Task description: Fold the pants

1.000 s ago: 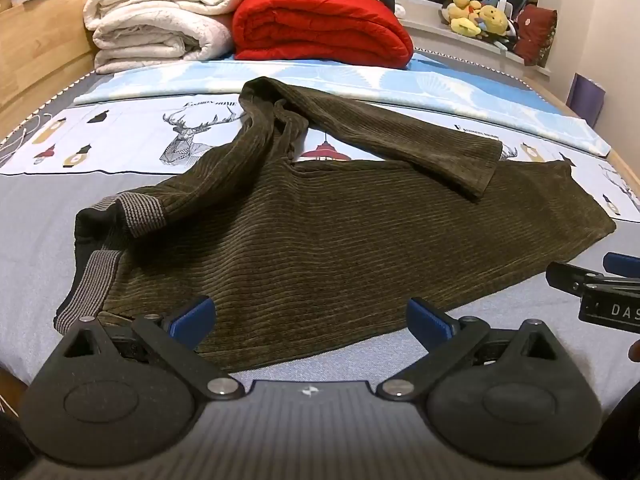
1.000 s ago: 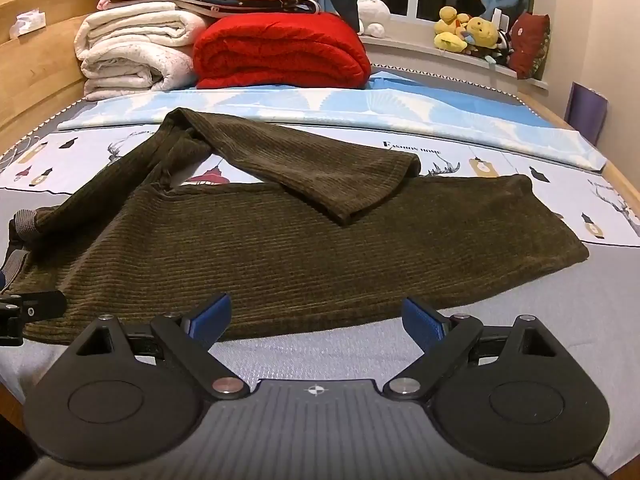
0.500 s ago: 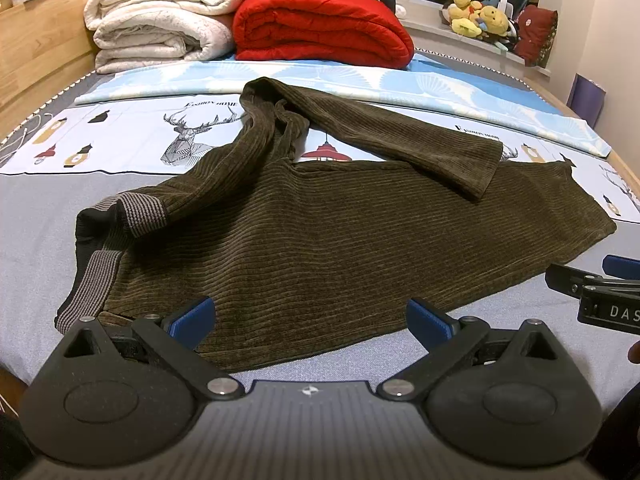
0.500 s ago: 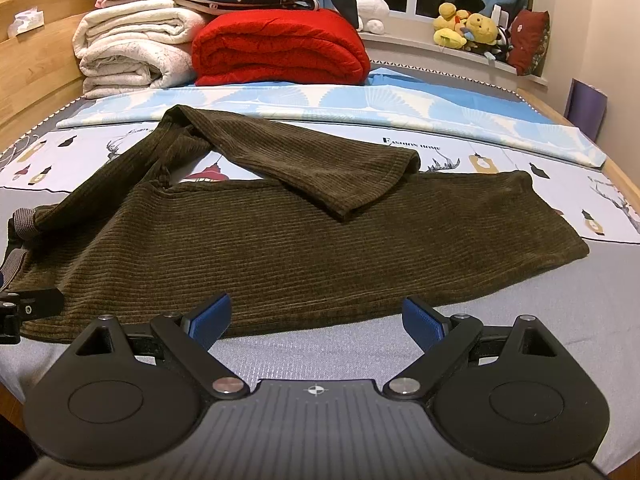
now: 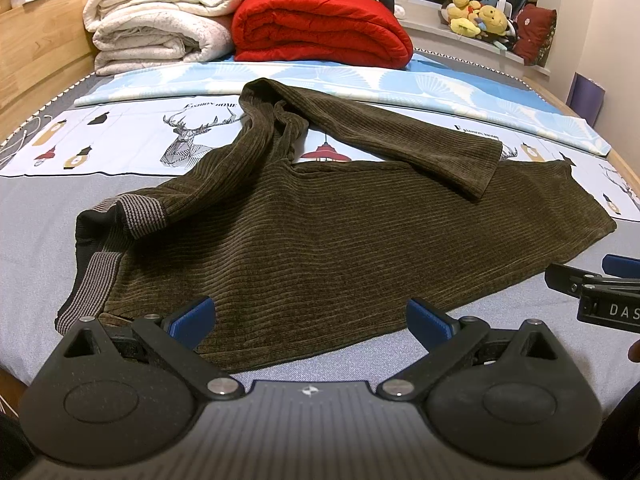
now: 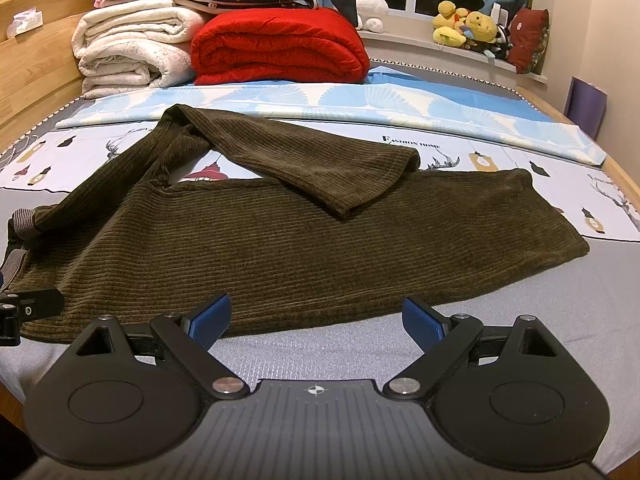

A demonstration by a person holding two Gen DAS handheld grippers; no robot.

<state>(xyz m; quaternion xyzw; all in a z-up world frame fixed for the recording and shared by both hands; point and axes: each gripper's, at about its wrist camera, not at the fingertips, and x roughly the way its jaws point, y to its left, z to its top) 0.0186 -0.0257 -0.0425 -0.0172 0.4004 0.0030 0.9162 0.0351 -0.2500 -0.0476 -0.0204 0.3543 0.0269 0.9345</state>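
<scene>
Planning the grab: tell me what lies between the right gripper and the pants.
Only bare grey sheet, in the right wrist view, between the right gripper and the pants.

My pants [image 5: 320,240] are ribbed, matt corduroy cloth; my left gripper [image 5: 310,320] is matt black plastic, pads [image 5: 192,316] ridged blue.

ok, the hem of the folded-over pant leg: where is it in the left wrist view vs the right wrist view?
Left wrist: the folded-over leg hem sits right of centre, upper half, lying on the lower leg.
Right wrist: the same hem sits just right of centre, a little above the middle.
Shared landmark: the red blanket at the back of the bed, behind and left of the hem in both.
</scene>
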